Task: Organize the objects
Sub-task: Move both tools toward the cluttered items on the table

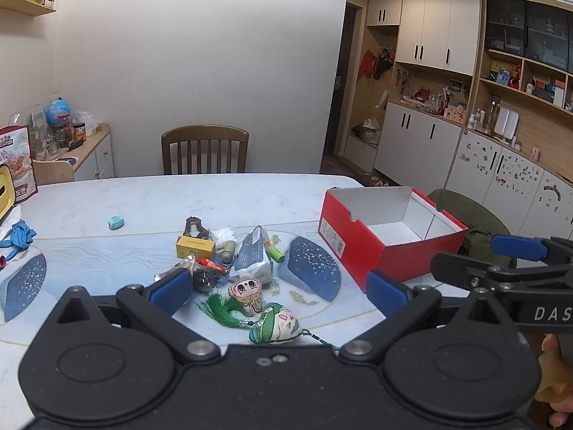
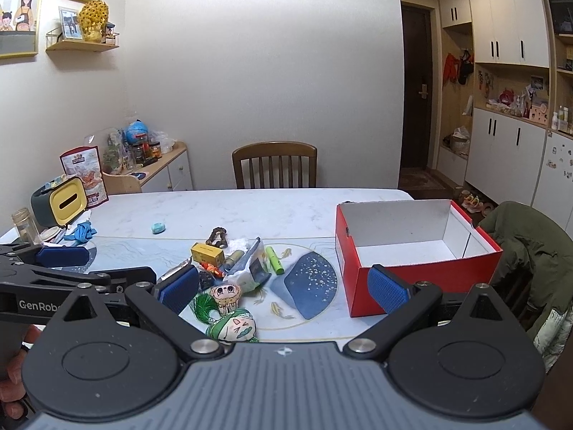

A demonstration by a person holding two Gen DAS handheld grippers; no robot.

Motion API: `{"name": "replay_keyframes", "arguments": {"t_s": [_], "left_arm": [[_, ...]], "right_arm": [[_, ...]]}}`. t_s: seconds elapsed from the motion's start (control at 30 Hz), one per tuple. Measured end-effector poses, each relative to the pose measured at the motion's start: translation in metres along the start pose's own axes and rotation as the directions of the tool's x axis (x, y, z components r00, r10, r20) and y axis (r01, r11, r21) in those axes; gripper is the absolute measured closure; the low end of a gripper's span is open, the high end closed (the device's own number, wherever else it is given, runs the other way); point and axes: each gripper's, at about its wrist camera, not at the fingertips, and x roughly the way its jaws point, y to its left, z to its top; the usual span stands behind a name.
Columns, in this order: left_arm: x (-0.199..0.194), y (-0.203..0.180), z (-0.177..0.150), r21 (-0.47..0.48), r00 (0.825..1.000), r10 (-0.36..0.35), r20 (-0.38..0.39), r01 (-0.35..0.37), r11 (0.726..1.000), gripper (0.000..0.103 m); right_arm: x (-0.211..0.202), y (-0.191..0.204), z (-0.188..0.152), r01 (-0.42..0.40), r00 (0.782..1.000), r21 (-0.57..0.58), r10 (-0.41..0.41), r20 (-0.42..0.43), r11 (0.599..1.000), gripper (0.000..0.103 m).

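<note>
1. Nearest us, the left hand-held gripper [image 1: 277,288] and the right hand-held gripper [image 2: 283,285] both hang above the near edge of the tabletop [image 1: 179,197] with their blue pads spread wide and nothing between them

2. Just beyond lie two stuffed cloth charms: a green-capped face charm [image 1: 275,324] and a brown-haired face charm [image 1: 247,292] with a green tassel [image 1: 218,308]. We judge them light and soft, so a pinch across the padded body should hold; the tassel and cord would likely slip

3. Next comes the heap at the middle of the tabletop: a grey-and-white pouch [image 1: 252,256], a green marker [image 1: 276,252], a yellow box [image 1: 195,246], a small brass cylinder [image 1: 227,249] and a bead bracelet [image 1: 195,227]. We expect the box to be stiff and easy across its narrow sides, the pouch crinkly and best taken at an edge, and the marker and cylinder apt to roll

4. To the right stands the red shoebox [image 1: 358,240], open and holding nothing, probably the place for it all

5. Farther left, apart from the heap, sits a small teal object [image 1: 116,222], too small for us to identify
</note>
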Motion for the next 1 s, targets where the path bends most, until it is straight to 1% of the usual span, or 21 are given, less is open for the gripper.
{"name": "replay_keyframes", "arguments": {"t_s": [0.17, 0.3, 0.43, 0.53, 0.67, 0.8, 0.9, 1.0], "left_arm": [[0.002, 0.003, 0.001, -0.003, 1.0, -0.003, 0.001, 0.003, 1.0, 0.0], [0.012, 0.016, 0.004, -0.017, 1.0, 0.007, -0.018, -0.007, 1.0, 0.0], [0.029, 0.039, 0.005, -0.035, 0.998, 0.039, -0.052, -0.041, 0.999, 0.0], [0.043, 0.052, 0.002, -0.011, 0.995, 0.08, -0.067, -0.081, 0.997, 0.0], [0.065, 0.07, 0.0, -0.017, 0.991, 0.098, -0.091, -0.1, 0.995, 0.0], [0.09, 0.084, 0.001, -0.013, 0.987, 0.121, -0.109, -0.123, 0.992, 0.0], [0.112, 0.095, 0.003, -0.022, 0.983, 0.125, -0.134, -0.129, 0.991, 0.0], [0.133, 0.105, 0.004, -0.042, 0.981, 0.111, -0.16, -0.119, 0.992, 0.0]], "right_arm": [[0.007, 0.004, 0.001, -0.015, 1.0, -0.005, 0.015, -0.01, 1.0, 0.002], [0.017, 0.005, 0.003, -0.04, 0.999, -0.011, 0.04, -0.028, 0.999, 0.002], [0.033, 0.01, 0.002, -0.06, 0.997, -0.055, 0.058, -0.043, 0.997, 0.002], [0.047, 0.014, -0.004, -0.073, 0.996, -0.08, 0.069, -0.06, 0.994, 0.002], [0.07, 0.017, -0.012, -0.118, 0.988, -0.089, 0.108, -0.109, 0.989, 0.002], [0.094, 0.022, -0.02, -0.144, 0.981, -0.109, 0.128, -0.144, 0.984, 0.002], [0.112, 0.027, -0.027, -0.174, 0.972, -0.124, 0.151, -0.181, 0.977, 0.002], [0.131, 0.033, -0.031, -0.208, 0.96, -0.13, 0.176, -0.219, 0.97, 0.002]]}}
